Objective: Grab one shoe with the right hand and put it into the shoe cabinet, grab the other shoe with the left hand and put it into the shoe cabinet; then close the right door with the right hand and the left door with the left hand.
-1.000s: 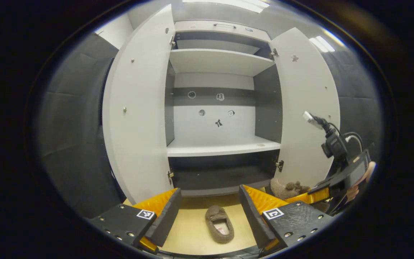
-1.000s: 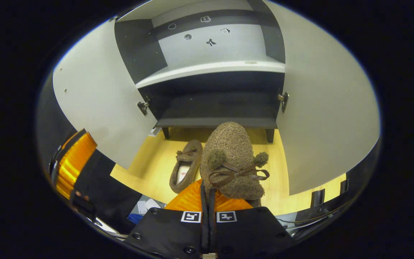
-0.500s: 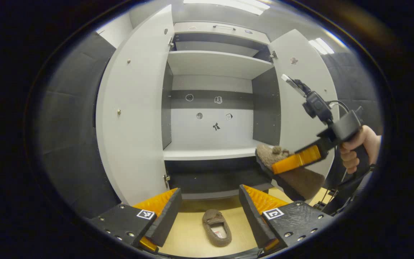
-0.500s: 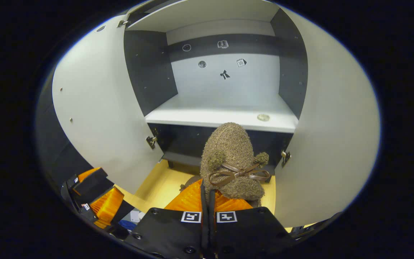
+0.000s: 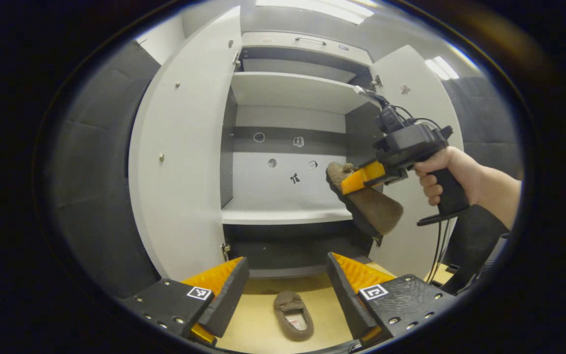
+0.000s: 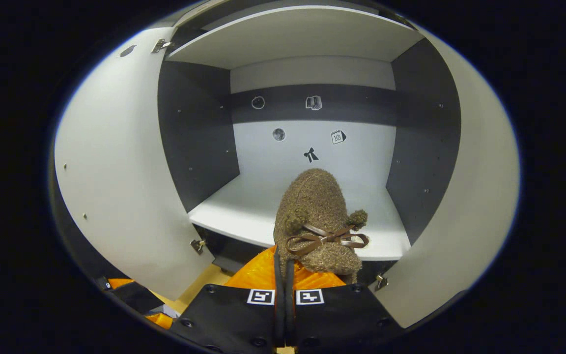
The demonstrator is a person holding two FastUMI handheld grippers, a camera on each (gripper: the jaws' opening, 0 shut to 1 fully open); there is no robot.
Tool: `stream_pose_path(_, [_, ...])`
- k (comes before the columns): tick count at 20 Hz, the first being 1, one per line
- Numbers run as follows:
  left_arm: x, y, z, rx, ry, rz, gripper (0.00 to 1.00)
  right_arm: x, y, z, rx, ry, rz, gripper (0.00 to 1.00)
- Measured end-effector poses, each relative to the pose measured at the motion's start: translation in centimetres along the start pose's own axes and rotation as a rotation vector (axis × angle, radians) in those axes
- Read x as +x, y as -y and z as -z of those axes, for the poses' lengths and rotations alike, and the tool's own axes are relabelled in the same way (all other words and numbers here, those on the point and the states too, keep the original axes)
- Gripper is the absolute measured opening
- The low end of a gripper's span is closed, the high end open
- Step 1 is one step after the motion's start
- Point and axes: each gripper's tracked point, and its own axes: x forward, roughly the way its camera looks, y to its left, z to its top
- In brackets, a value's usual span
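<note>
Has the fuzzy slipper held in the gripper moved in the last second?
Yes. The slipper in the right gripper has risen from near the floor, beside the cabinet's base, to above the middle shelf, heading inward.

On the back panel (image 6: 307, 147) of the shoe cabinet I see small stickers, and the calendar sticker (image 6: 338, 137) carries what looks like the number 10. The other stickers are plain pictures without words. The square black-and-white marker tags (image 6: 309, 296) on my grippers are patterns, with nothing I can read as text.
</note>
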Motion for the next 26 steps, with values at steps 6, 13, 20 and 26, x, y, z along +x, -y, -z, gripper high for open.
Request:
stream_pose_path(6, [0.4, -0.2, -0.1, 0.007, 0.001, 0.005, 0.92, 4.3, 4.1, -4.8, 0.035, 0.073, 0.089, 0.02])
stream_pose_path(13, [0.5, -0.7, 0.6, 0.007, -0.013, -0.006, 0.97, 8.7, 7.2, -8.4, 0.070, 0.155, 0.151, 0.02])
stream_pose_path(20, [0.0, -0.7, 1.0, 0.019, -0.022, -0.018, 0.96, 13.5, 8.2, -7.3, 0.074, 0.124, 0.196, 0.02])
stream_pose_path(26, [-0.7, -1.5, 1.6, 0.020, -0.033, -0.050, 0.92, 14.6, 7.2, -6.4, 0.045, 0.120, 0.190, 0.19])
